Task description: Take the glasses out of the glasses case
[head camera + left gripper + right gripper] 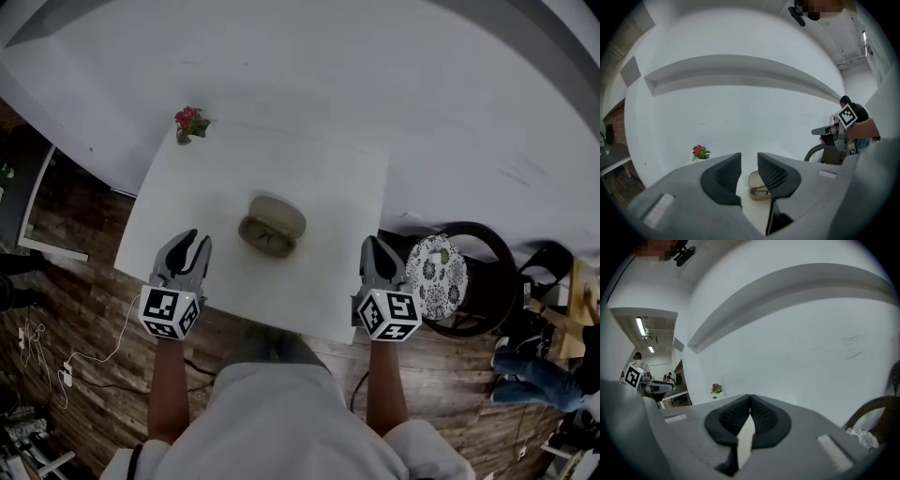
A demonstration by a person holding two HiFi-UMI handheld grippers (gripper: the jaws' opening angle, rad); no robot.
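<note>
matt glasses case (279, 217), matt white table (323, 178)

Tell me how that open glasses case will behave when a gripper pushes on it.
The glasses case looks small with a rounded shell, so it probably is light and would slide on the smooth white table. Its lid stands open, so a push there may swing it shut or tip it.

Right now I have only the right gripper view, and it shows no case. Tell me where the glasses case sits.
Observer: The glasses case lies in the middle of the table, ahead and to the left of the right tool.
Operator: Say whether it's open.
Observer: It's open, with the glasses lying inside.
Operator: Report the left tool.
Observer: The left tool has its jaws apart and empty, pointing toward the case.
</note>
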